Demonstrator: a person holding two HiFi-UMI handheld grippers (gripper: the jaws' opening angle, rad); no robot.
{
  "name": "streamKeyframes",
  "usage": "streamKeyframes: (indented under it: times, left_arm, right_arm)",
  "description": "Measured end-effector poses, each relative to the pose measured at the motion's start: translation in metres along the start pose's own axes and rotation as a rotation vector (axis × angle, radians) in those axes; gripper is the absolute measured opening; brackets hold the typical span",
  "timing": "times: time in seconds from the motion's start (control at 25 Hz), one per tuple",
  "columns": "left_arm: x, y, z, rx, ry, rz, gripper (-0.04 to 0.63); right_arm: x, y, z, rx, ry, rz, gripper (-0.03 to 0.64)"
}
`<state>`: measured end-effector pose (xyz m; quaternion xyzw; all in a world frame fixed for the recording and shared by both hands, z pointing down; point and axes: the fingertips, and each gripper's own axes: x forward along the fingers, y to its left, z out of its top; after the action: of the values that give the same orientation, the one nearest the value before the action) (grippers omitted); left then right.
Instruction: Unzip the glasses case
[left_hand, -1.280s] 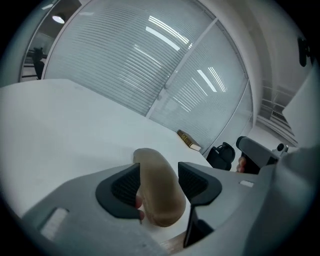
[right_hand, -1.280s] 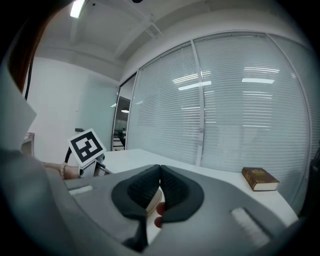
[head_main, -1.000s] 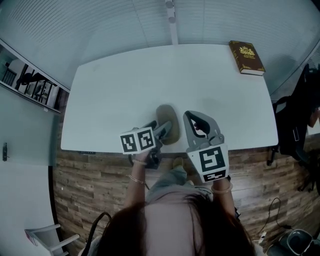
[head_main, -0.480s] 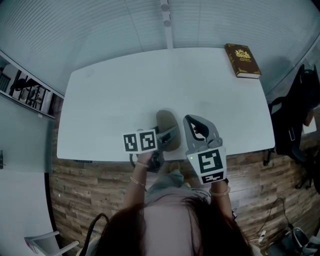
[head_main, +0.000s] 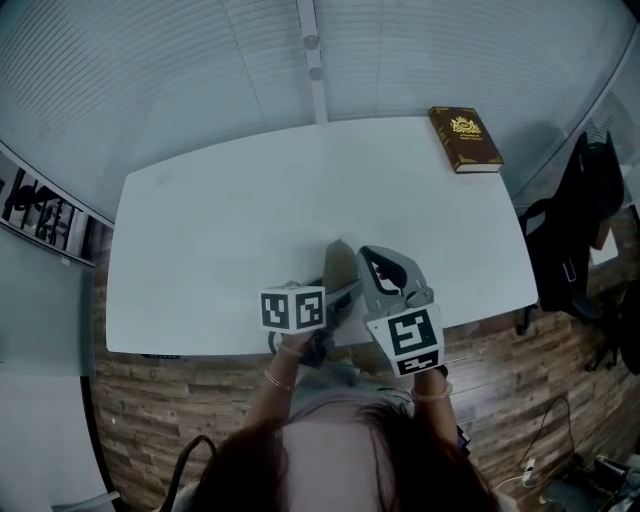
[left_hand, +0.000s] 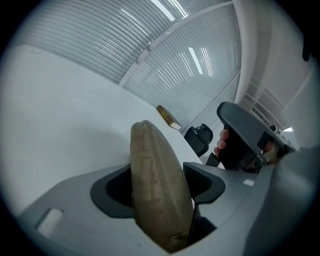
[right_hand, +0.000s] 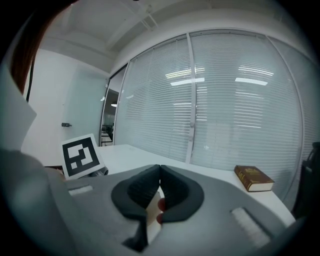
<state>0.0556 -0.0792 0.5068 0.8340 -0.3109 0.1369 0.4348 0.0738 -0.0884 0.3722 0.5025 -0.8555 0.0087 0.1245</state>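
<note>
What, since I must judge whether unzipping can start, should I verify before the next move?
1. Is the glasses case held by the left gripper? Ok: the jaws have just been closing, with the case between them, and they press on both its sides.
2. Is the right gripper ready to take the zipper pull? Not ok: its jaws are shut with nothing between them.
3. Is the zipper pull located? Cannot tell: no view shows it clearly.
4. Is there working room on the table? Ok: the book lies at the far right corner, well apart from the case.
</note>
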Motion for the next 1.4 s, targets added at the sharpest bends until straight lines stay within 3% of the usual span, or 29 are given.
streamKeyframes:
  times: [0.16,0.56,0.76,0.88,1.08,1.24,1.4]
  left_arm:
    - [-0.001,0.005,0.007,0.081,0.027,0.007,0.308]
    - [-0.036,-0.002,0.047,0.261,-0.067,-0.017,0.308]
    - [-0.063,-0.013,0.072,0.269,-0.142,-0.093,0.308]
    - [-0.084,-0.018,0.089,0.291,-0.205,-0.113,0.308]
    - [-0.112,-0.013,0.112,0.308,-0.275,-0.129,0.308]
    - [-0.133,-0.006,0.129,0.304,-0.299,-0.167,0.31]
    - [-0.147,-0.002,0.145,0.328,-0.302,-0.195,0.308]
  right_arm:
    - [0.01,-0.005,0.006,-0.013,-0.023,-0.013,0.003]
    - [0.028,0.011,0.029,-0.008,-0.095,0.061,0.003]
    - [0.027,0.019,0.056,0.182,-0.195,0.179,0.003]
    - [0.026,0.023,0.08,0.225,-0.294,0.232,0.003]
    - [0.043,0.022,0.095,0.307,-0.29,0.273,0.003]
    - [0.061,0.03,0.116,0.282,-0.34,0.316,0.003]
    - [0.078,0.033,0.127,0.192,-0.377,0.294,0.003]
